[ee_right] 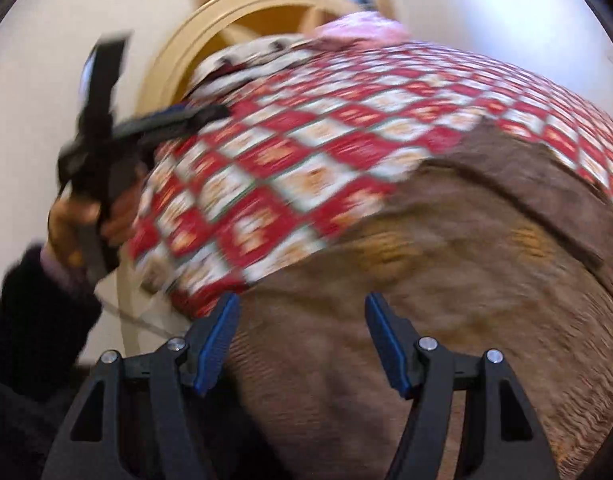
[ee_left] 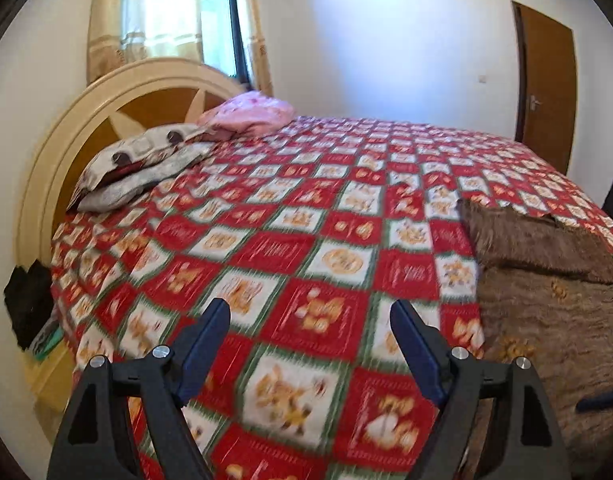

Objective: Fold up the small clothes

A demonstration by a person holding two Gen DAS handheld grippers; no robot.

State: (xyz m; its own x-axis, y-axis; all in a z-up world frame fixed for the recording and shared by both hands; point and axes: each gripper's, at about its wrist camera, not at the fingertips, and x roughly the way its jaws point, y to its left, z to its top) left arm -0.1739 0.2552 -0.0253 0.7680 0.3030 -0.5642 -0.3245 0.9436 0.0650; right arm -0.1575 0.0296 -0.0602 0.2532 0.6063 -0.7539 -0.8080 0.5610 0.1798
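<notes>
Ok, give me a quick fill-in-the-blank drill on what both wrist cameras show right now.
1. The left gripper has its jaws ____ with nothing between them.
2. The brown cloth lies on a bed cover checked in white and ____.
3. The pink pillow sits at the bed's ____.
4. The right gripper is ____.

Missing words: open; red; headboard; open

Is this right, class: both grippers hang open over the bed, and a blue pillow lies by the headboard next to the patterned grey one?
Not quite. In the left wrist view the pillow by the headboard is pink, not blue. The rest holds: it lies next to the patterned grey pillow, and the left gripper and right gripper hang open over the bed.
</notes>
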